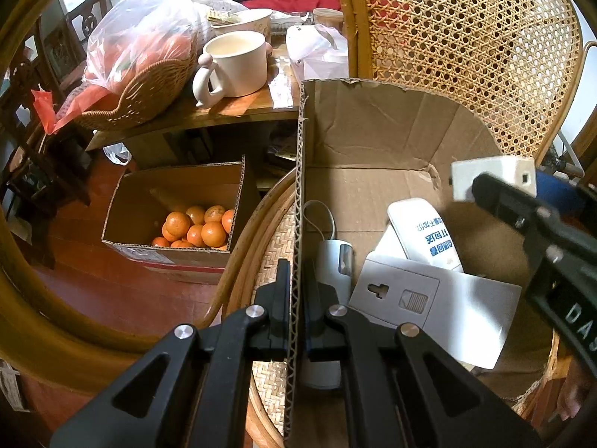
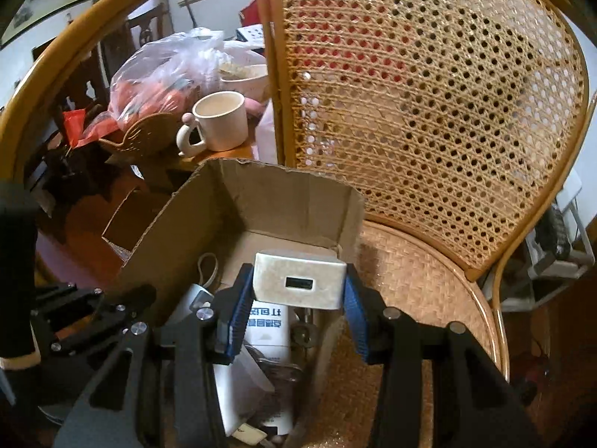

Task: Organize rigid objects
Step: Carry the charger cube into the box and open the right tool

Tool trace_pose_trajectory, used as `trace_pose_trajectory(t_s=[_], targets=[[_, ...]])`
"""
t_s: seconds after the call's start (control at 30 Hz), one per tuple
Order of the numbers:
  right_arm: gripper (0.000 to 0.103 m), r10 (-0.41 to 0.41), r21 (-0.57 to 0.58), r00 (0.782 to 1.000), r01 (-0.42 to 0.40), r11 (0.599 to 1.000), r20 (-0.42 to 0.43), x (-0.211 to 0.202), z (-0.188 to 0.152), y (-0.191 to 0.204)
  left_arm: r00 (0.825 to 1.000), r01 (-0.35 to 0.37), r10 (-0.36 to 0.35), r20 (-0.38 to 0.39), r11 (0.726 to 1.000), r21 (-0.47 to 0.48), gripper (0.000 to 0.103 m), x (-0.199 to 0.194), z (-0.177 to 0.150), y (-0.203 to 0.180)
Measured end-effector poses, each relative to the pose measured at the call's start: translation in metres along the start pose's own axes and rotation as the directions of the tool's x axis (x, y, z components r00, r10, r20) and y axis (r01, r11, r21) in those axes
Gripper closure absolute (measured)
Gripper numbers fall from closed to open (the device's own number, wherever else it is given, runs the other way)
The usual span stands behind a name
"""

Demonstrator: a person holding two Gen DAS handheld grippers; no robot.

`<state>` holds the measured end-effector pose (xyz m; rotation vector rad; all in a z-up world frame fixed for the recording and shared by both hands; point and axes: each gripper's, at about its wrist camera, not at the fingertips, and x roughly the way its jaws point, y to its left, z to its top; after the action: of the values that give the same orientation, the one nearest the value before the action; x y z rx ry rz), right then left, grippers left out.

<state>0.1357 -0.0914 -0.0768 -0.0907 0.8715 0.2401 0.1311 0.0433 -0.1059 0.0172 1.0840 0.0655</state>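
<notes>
The cardboard box (image 1: 373, 142) stood on the woven seat of a cane chair (image 2: 429, 93), and everything else is placed from it. The left gripper (image 1: 296, 298) pointed steeply downward at the box's left wall, its fingers pressed together on the corrugated edge, one finger outside the wall and one inside. The right gripper (image 2: 296, 298) angled down over the box's open top, near its right wall, and pinched a white charger block (image 2: 298, 280) between its blue pads (image 2: 238, 310); the block hung above the box's contents with a small dark port facing the camera. In the left wrist view that same gripper came in from the right, above the box's right side, with the block at its tip. Inside the box lay a white remote with blue lettering (image 1: 423, 233), a grey socket plate (image 1: 395, 295) and a white mouse with its cord (image 1: 335, 261), the mouse just beside the left wall. Left of the box, lower down on the floor, sat a smaller carton of oranges (image 1: 194, 227); behind the box's left side a cream mug (image 1: 235, 63) stood on a wooden table (image 1: 246, 106).
</notes>
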Motion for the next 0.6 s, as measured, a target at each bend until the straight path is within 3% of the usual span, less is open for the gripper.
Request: trace_pose_trajectory(t_s=[0.1,0.43,0.6], targets=[[0.053,0.015,0.008,0.999,-0.014,1.0,-0.044,0.004,-0.001,-0.002,1.0,0.002,-0.002,0.001,1.0,0.002,0.098,-0.001,0.0,0.0],[0.052,0.028,-0.017,0.998,-0.029,0.999,-0.05,0.0,-0.002,0.006,1.0,-0.016,0.016,0.002,1.0,0.018,0.098,-0.002,0.0,-0.003],[0.036,0.035,-0.021,0.997,-0.037,0.999,-0.069,-0.013,-0.007,0.009,0.999,-0.046,0.045,0.026,0.998,0.041,0.095,-0.01,-0.003,-0.008]])
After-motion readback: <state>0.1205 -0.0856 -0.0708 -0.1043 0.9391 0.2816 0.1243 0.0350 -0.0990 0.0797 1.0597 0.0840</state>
